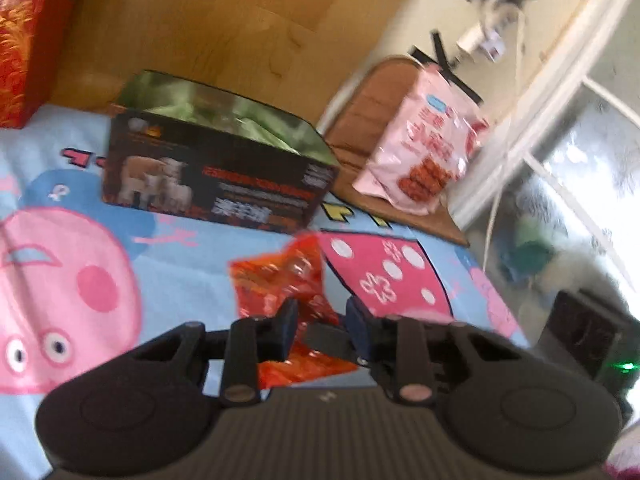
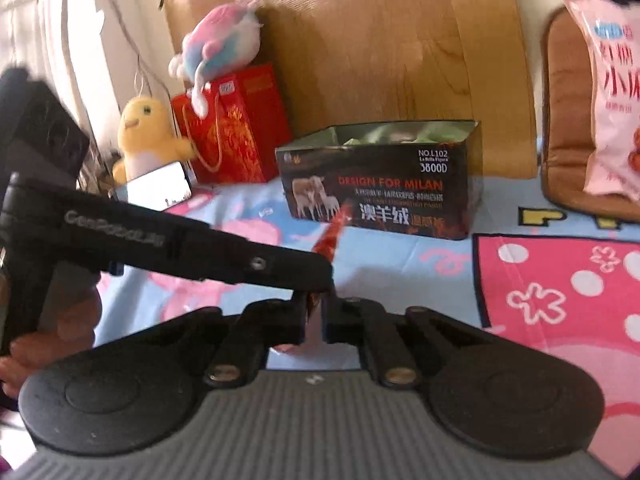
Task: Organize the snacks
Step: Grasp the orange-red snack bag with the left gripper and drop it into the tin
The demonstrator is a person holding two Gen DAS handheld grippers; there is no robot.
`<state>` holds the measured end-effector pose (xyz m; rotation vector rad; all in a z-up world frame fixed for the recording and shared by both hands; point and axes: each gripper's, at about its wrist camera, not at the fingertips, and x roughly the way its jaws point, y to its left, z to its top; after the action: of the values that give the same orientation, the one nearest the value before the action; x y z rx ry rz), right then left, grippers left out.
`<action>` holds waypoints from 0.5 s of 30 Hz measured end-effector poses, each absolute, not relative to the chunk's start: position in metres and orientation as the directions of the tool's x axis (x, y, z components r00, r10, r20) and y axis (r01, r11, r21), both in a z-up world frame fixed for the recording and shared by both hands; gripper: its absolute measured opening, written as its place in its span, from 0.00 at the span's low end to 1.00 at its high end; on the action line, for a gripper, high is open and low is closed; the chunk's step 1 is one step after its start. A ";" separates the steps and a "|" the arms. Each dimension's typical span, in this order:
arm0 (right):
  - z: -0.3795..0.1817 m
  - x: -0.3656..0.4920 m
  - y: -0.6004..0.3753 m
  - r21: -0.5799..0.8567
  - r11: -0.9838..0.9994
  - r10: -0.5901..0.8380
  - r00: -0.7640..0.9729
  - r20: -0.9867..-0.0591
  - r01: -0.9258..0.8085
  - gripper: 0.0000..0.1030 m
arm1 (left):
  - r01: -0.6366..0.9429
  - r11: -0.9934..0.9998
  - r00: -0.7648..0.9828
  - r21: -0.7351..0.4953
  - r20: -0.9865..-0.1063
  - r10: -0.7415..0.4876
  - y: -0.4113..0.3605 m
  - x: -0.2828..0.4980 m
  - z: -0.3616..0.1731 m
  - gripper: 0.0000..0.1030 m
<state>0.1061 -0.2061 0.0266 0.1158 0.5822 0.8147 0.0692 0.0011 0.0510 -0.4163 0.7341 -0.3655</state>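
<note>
Already I am holding one orange-red snack packet off the cartoon-print bedsheet, pinched from both sides, so the job is looking barely begun: the open dark box standing ahead against the wooden headboard is showing some pale green wrappers inside, though I cannot tell how many, and the big pink snack bag is still leaning on the brown cushion to the right, well apart from the box. My left gripper is clamping the packet's lower part between its narrowed jaws. My right gripper is closing almost fully on a thin edge of the same packet, right beside the tip of the left one's finger. What is remaining, I judge, is carrying this packet into the box and then dealing with the pink bag
</note>
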 end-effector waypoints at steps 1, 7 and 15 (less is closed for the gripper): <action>0.025 0.109 -0.207 0.336 0.690 0.716 0.538 -0.446 -0.641 0.08 | 0.160 0.862 0.694 -0.482 -0.565 -0.445 0.008 0.069 0.050 0.33; -0.002 0.142 -0.242 0.658 0.605 0.789 0.446 -0.422 -0.449 0.08 | 0.059 0.747 0.621 -0.662 -0.561 -0.547 0.038 0.079 0.018 0.57; -0.015 0.155 -0.272 0.921 0.280 0.914 0.370 -0.169 -0.271 0.07 | 0.100 0.598 0.614 -0.795 -0.424 -0.666 0.039 0.087 0.018 0.46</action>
<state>0.1552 -0.2717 -0.0155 0.9547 0.8309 0.9298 0.0867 0.0391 0.0175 -0.8144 0.7922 -0.5030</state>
